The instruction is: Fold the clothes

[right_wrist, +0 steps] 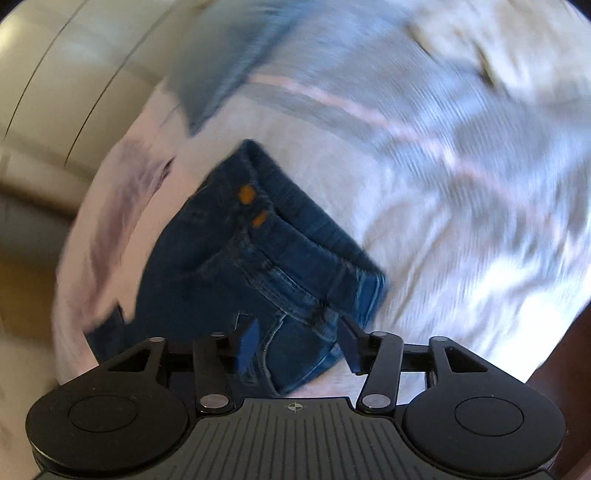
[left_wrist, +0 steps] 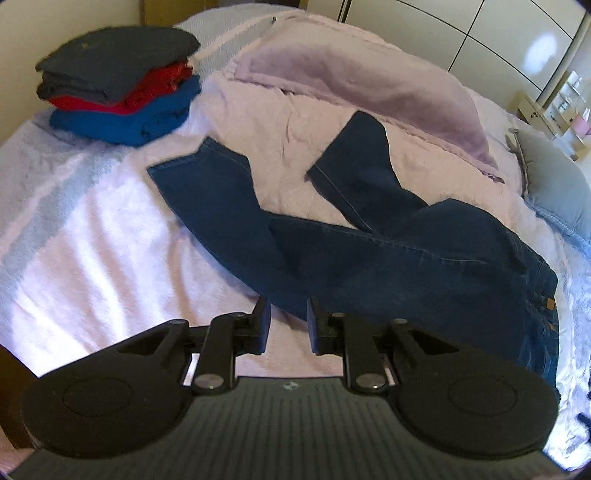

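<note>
Jeans (left_wrist: 369,254) sprawled mid-bed (left_wrist: 92,236), legs splayed. 3 folded tops (left_wrist: 122,92) stacked beyond them. Left gripper (left_wrist: 289,325) slightly parted, empty; right gripper (right_wrist: 297,347) wide, over waistband, gripping nothing. Wardrobe doors (left_wrist: 480,33) behind.

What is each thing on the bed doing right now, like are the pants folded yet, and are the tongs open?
Jeans: unfolded, legs splayed apart on the bed.
Stack of clothes: folded, piled grey over red over blue.
Purple blanket: rumpled, lying behind the jeans.
Left tongs: slightly open, empty.
Right tongs: open over the jeans' waistband, gripping nothing.
</note>
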### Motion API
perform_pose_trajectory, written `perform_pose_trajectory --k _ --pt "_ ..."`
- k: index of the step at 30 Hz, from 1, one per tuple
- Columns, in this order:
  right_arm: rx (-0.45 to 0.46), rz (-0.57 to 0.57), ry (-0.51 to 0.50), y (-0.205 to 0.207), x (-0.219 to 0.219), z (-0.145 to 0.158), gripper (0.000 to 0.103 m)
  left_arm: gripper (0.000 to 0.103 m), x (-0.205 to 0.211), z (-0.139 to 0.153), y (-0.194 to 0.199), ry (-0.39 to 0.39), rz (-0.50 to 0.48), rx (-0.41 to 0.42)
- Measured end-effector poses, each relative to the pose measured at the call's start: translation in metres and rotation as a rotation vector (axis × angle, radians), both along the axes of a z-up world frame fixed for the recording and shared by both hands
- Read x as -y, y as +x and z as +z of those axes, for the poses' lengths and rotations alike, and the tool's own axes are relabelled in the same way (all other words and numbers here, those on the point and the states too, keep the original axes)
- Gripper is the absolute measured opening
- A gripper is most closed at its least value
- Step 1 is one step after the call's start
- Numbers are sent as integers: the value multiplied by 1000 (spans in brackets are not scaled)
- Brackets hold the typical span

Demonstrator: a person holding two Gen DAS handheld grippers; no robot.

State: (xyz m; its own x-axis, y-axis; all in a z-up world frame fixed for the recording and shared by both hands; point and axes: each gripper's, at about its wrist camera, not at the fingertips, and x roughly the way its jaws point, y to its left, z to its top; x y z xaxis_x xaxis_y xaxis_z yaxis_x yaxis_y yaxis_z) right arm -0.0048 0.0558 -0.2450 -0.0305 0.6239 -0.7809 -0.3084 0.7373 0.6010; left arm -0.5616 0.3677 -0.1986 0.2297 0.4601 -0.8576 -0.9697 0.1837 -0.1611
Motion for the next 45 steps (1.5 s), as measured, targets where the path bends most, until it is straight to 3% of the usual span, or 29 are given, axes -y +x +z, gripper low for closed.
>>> perform_pose_trajectory --k 3,10,12,15,18,20,22,24,26,27,28,29,30,34,39,43,45 --pt "-81 -103 11 8 3 -32 52 17 -3 -24 4 -34 4 -19" --pt "-92 -230 -45 8 -13 -102 52 24 -23 -67 -6 -108 122 -23" --pt "-64 -235 -43 3 -20 -108 24 26 -34 -73 -10 -106 167 -11" --pt "64 -163 -19 0 -24 -87 18 32 -54 -78 -20 -69 234 -1" --pt "164 -178 34 10 -9 -60 18 40 -75 -83 -32 -19 302 6" --pt "162 -178 6 21 -7 -64 18 44 -90 -94 -40 -3 357 14" --pt "153 -174 -26 33 -7 -70 20 45 -104 -112 -46 -33 408 -6" --pt "119 -209 -55 34 -8 -82 28 45 -112 -128 -51 -76 454 -11" --pt "101 -255 -53 30 -7 -91 40 44 -114 -138 -56 -78 506 35" --pt "99 -271 -52 28 -8 -93 43 37 -115 -143 -59 -76 530 59" --pt "99 -286 -50 25 -9 -95 43 27 -114 -143 -59 -55 538 76" --pt "111 -281 -58 24 -12 -94 39 9 -113 -140 -57 -39 535 66" --pt "141 -256 -81 23 -15 -91 23 4 -113 -137 -56 -23 530 56" --pt "212 -160 -57 20 -14 -60 19 4 -91 -98 -58 73 471 45" --pt "251 -65 -18 15 2 -17 18 3 -35 -33 -74 177 421 -42" --pt "244 -57 -77 15 16 -18 16 4 1 -32 -98 101 453 -58" --pt "247 -60 -129 15 21 -27 14 5 11 -56 -92 51 398 -149"
